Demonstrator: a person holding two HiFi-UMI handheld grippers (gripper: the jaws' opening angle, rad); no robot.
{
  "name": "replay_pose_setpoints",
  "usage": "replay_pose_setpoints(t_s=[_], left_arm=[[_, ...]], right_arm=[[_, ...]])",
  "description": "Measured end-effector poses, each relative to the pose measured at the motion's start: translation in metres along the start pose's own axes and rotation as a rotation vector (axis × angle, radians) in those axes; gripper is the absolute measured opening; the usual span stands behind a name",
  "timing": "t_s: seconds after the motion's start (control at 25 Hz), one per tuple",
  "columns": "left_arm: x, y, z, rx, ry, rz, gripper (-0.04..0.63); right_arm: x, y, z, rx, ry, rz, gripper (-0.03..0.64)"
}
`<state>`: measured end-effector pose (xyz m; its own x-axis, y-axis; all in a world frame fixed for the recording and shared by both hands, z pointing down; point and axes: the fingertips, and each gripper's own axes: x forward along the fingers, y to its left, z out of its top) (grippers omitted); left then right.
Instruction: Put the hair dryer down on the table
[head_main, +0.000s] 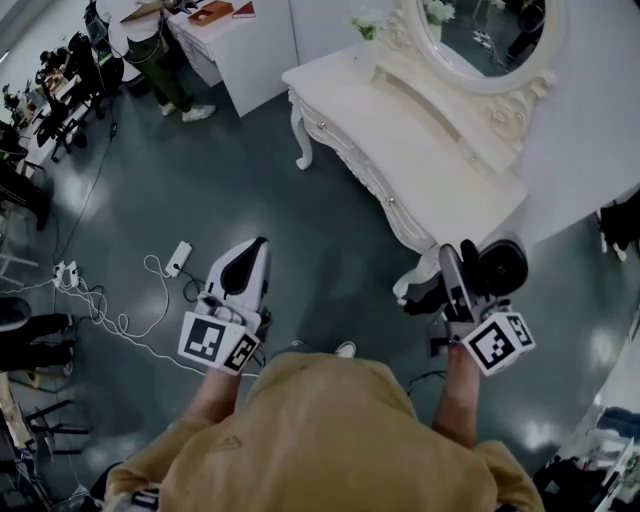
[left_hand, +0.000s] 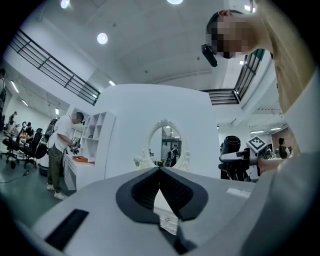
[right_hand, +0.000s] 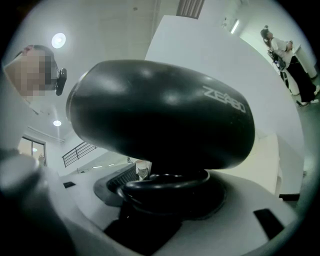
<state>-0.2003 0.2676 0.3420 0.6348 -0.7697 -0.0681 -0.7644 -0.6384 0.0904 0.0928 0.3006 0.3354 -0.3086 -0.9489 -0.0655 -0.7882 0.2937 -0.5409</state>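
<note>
1. White carved table (head_main: 430, 150) with an oval mirror (head_main: 480, 40) stands in front of the person. Its top is mostly bare. This is where the hair dryer has to go.
2. Dark grey floor (head_main: 300, 240) lies under both grippers. I think the job is in its carry step, because the dryer is up in the air and not on the table yet.
3. Black, round-bodied plastic hair dryer (right_hand: 160, 115) sits in the right gripper. From the head view the hair dryer (head_main: 497, 266) hangs just beside the near end of the table, by the table leg, not over the top.
4. Right gripper (right_hand: 165, 195) has its jaws wide and clamped on the lower part of the dryer, with the fat body above them. In the head view the right gripper (head_main: 455, 275) points toward the table.
5. Left gripper (left_hand: 160, 172) has its jaw tips together with nothing in them. From above, the left gripper (head_main: 258, 250) is well apart from the table and has no job right now.
6. Next, I think the right arm needs to reach forward over a bare part of the tabletop, go down slowly until the dryer rests there, and only then let go.
</note>
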Motion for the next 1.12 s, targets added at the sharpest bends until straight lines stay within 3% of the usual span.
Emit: replay_pose_setpoints(t_s=[0.28,0.52,0.84,1.12], left_arm=[[-0.009,0.000,-0.015,-0.017,0.022,0.050,0.003],[0.006,0.016,-0.025,-0.039,0.046,0.052,0.003],[0.093,0.033,-0.051,-0.083,0.068,-0.039,0.003],[0.193,0.098,-0.054,-0.111,0.058,-0.086,0.003]], right_arm=[[-0.002,-0.016,-0.011,0.035,0.029,0.012,0.285],[0.011,-0.034,-0.021,0.042,0.064,-0.052,0.285],[0.055,-0.073,-0.019,0.029,0.085,-0.110,0.285],[0.157,-0.097,0.004,0.006,0.081,-0.130,0.287]])
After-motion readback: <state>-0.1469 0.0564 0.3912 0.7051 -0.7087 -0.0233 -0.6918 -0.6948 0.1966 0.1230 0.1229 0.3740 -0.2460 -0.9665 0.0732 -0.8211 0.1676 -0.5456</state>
